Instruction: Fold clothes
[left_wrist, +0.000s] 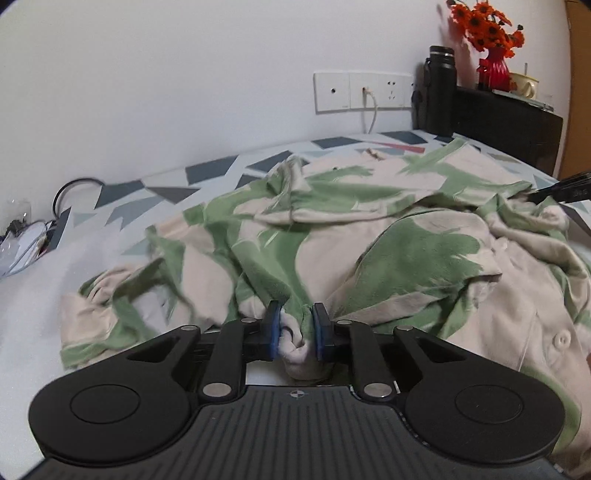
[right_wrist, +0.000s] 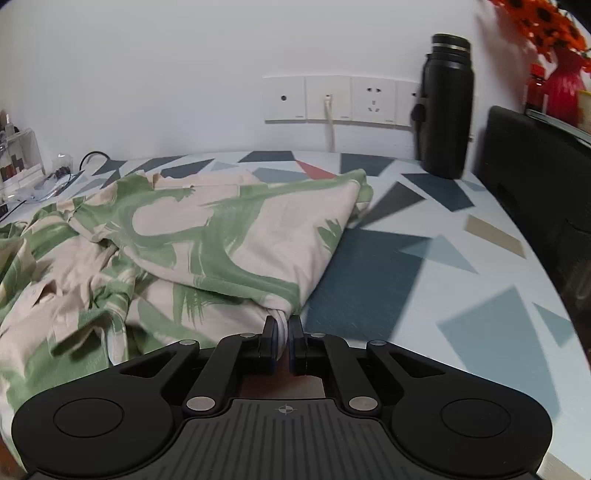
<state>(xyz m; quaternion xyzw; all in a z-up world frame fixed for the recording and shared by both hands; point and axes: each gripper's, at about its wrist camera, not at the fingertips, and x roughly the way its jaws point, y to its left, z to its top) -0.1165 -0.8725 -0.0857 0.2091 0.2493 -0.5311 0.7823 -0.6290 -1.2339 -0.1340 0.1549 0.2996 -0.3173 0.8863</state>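
A beige shirt with green leaf print (left_wrist: 369, 229) lies crumpled on the patterned table (left_wrist: 207, 173). My left gripper (left_wrist: 295, 325) is shut on a bunched fold of the shirt, with cloth pinched between its blue pads. In the right wrist view, the shirt (right_wrist: 207, 236) spreads to the left. My right gripper (right_wrist: 282, 332) is shut on a corner of the shirt, pulling it into a taut peak. The tip of the right gripper (left_wrist: 561, 188) shows at the right edge of the left wrist view. A button (left_wrist: 562, 339) shows on the shirt's near right part.
A black bottle (right_wrist: 445, 110) stands at the back by the wall sockets (right_wrist: 332, 99). A dark box (right_wrist: 535, 177) with a red vase of orange flowers (left_wrist: 491, 55) sits at the right. Cables and clear clutter (right_wrist: 40, 173) lie at the back left. Bare table (right_wrist: 443, 277) shows right of the shirt.
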